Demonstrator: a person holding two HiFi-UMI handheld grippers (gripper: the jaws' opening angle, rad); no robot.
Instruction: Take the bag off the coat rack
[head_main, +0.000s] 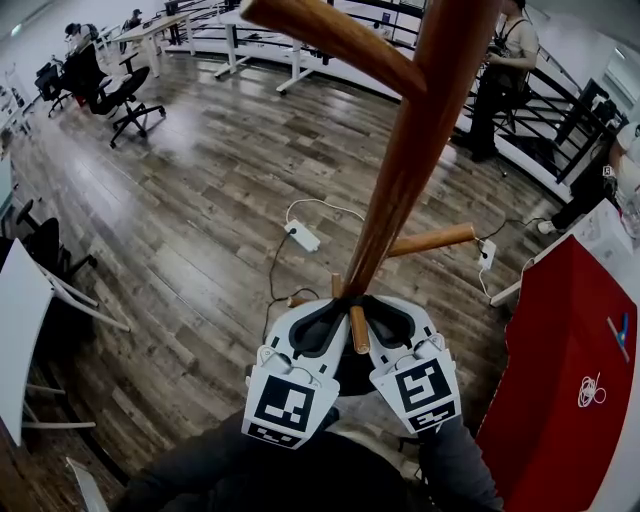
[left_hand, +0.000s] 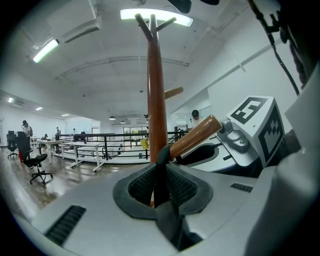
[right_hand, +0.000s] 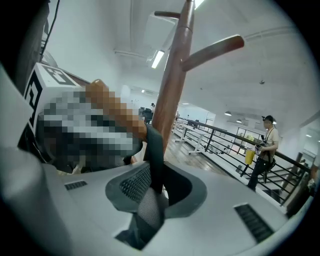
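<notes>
A wooden coat rack (head_main: 400, 190) rises right in front of me, with a short peg (head_main: 358, 328) pointing toward me. A black bag strap (left_hand: 161, 170) loops over that peg (left_hand: 195, 136). The dark bag (head_main: 352, 372) hangs below it, mostly hidden between the grippers. My left gripper (head_main: 318, 325) sits just left of the peg, and its pads are closed on the strap in the left gripper view (left_hand: 161, 192). My right gripper (head_main: 388, 320) is just right of the peg. Its pads (right_hand: 152, 187) pinch the strap (right_hand: 156, 150) too.
Another peg (head_main: 430, 241) sticks out to the right, lower on the pole. A power strip with its white cable (head_main: 303, 236) lies on the wood floor behind the rack. A red panel (head_main: 560, 370) stands close at right, and a white table (head_main: 20, 320) at left. A person (head_main: 500, 70) stands by the railing.
</notes>
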